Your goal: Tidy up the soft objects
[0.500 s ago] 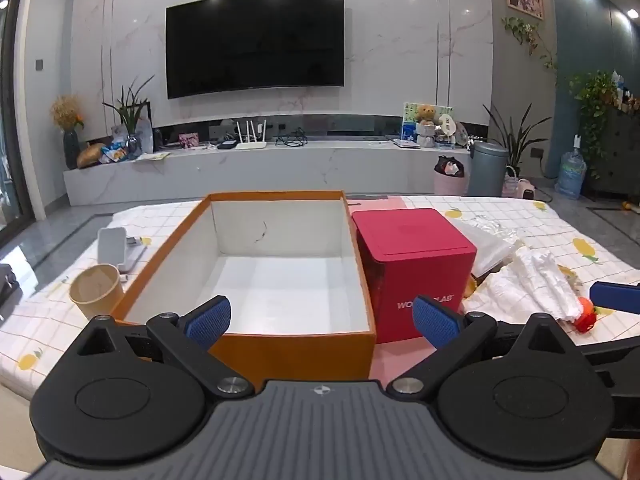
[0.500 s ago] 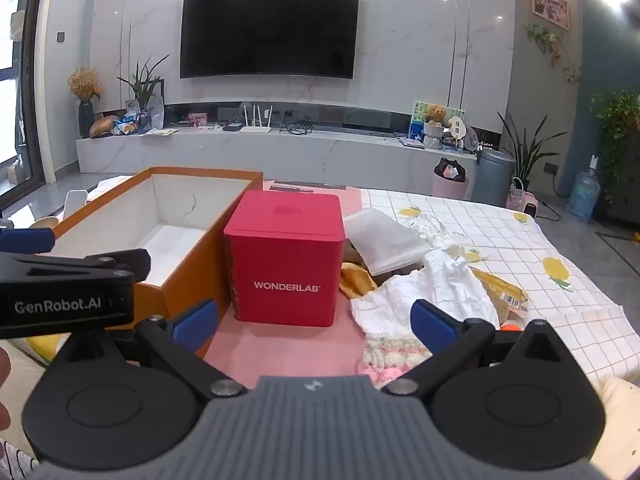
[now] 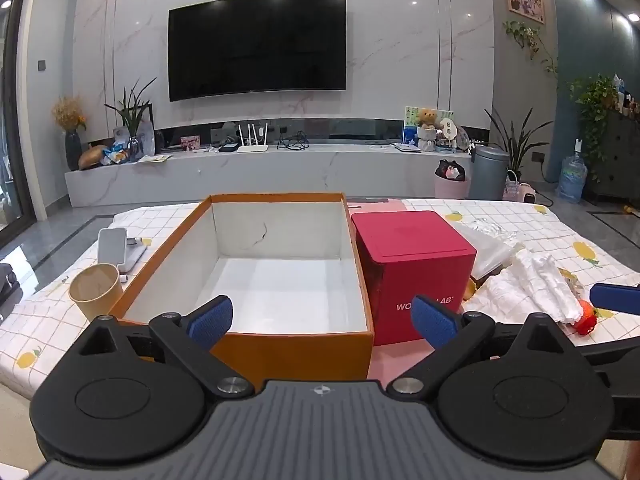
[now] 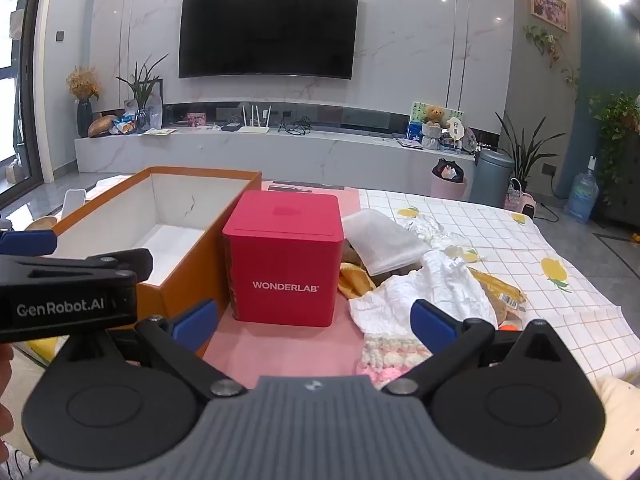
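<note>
White cloth (image 4: 424, 292) lies in the lower right of my right view, just behind the right gripper (image 4: 316, 320); both it and my left gripper (image 3: 322, 318) stand wide open, empty.

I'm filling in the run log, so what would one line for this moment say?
left gripper: open, empty | right gripper: open, empty | orange box: nothing inside | white cloth: on table beside red box, untouched
</note>
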`<state>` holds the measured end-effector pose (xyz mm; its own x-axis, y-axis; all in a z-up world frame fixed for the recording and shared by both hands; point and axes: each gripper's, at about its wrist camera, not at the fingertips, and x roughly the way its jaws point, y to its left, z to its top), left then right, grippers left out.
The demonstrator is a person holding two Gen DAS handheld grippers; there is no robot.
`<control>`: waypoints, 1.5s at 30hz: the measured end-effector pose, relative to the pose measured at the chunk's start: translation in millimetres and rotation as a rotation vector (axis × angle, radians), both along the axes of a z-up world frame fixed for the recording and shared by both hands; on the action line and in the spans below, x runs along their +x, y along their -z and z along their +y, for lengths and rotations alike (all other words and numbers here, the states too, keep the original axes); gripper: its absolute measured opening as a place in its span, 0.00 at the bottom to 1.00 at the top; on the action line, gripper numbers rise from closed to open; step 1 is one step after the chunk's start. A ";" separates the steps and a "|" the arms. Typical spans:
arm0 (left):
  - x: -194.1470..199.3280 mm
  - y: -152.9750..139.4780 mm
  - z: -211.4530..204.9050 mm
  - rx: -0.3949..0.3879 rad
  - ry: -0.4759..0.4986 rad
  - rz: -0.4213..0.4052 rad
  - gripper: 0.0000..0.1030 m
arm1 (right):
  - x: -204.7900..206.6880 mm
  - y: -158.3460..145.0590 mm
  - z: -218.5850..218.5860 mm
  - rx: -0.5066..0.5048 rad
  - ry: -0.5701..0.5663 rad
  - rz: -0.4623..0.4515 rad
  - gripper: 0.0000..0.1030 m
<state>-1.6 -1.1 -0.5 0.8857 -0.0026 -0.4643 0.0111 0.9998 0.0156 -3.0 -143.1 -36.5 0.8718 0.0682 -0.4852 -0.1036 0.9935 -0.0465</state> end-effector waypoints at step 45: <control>0.2 8.1 -5.6 0.041 -0.023 0.033 1.00 | 8.8 8.9 -0.1 -0.028 0.018 0.048 0.97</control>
<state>-1.4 -6.7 -8.6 0.8693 0.0375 -0.4929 -0.0110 0.9983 0.0564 5.8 -143.2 -45.3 0.8483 0.0388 -0.5281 -0.0889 0.9936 -0.0698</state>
